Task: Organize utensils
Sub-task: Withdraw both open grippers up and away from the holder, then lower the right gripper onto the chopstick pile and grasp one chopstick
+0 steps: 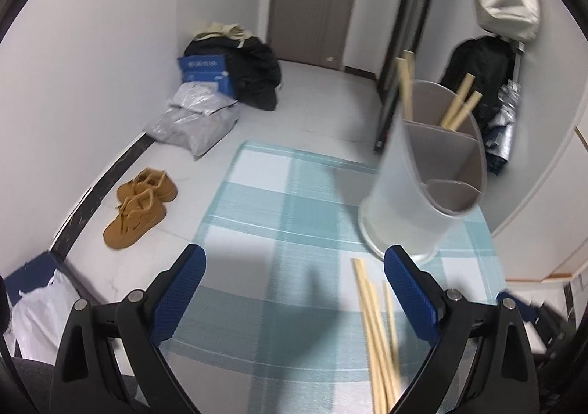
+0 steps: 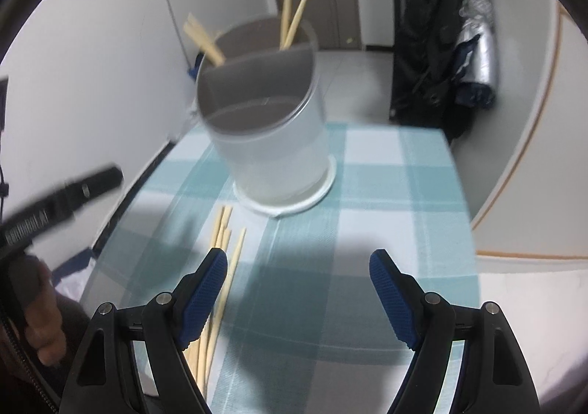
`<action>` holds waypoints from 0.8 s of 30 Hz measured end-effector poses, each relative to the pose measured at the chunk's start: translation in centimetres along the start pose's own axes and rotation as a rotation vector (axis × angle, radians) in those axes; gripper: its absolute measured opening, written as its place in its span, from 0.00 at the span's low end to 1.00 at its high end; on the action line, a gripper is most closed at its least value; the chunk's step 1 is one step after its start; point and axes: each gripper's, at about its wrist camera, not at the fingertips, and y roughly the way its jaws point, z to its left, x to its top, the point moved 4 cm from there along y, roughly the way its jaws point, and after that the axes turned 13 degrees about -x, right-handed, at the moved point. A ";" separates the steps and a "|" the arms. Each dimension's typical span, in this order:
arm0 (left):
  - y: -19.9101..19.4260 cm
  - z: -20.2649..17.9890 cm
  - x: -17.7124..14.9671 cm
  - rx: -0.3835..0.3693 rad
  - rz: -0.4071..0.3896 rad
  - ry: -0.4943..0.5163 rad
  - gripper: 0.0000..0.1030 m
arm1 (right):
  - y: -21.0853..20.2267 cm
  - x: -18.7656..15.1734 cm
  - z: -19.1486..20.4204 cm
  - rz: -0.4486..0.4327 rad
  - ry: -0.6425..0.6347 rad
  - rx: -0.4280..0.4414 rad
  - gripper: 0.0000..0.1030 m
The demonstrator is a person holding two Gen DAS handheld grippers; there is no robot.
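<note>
our left gripper [image 1: 294, 274] hangs wide open and empty; loose chopsticks [image 1: 378, 340] lie on the checked cloth [image 1: 257, 201] near the holder [image 1: 426, 186]. our right gripper [image 2: 297, 267], equally wide and empty, should straddle one stick squarely before closing.

Tablecloth [image 1: 279, 215]: teal-white plaid. Holder [image 2: 272, 142]: frosted white, grey dividers. Chopsticks [image 1: 378, 333]: pale wood. Shoes [image 1: 139, 206]: tan. Pads [image 2: 205, 289]: blue.
</note>
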 end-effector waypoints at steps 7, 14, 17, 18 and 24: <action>0.3 2.9 0.2 0.015 0.032 -0.121 0.92 | 2.8 -0.7 3.1 0.103 -0.104 0.002 0.69; 0.8 5.2 0.0 0.096 0.049 -0.207 0.92 | 5.0 -0.9 4.9 0.190 -0.155 0.016 0.57; 1.1 5.5 -0.2 0.093 0.067 -0.226 0.92 | 5.8 -1.1 5.6 0.215 -0.182 -0.014 0.47; 1.1 5.5 -0.2 0.093 0.070 -0.227 0.92 | 5.8 -1.0 5.7 0.214 -0.184 -0.025 0.47; 0.7 5.7 -0.2 0.086 0.070 -0.236 0.92 | 5.9 -1.2 6.9 0.232 -0.239 -0.085 0.30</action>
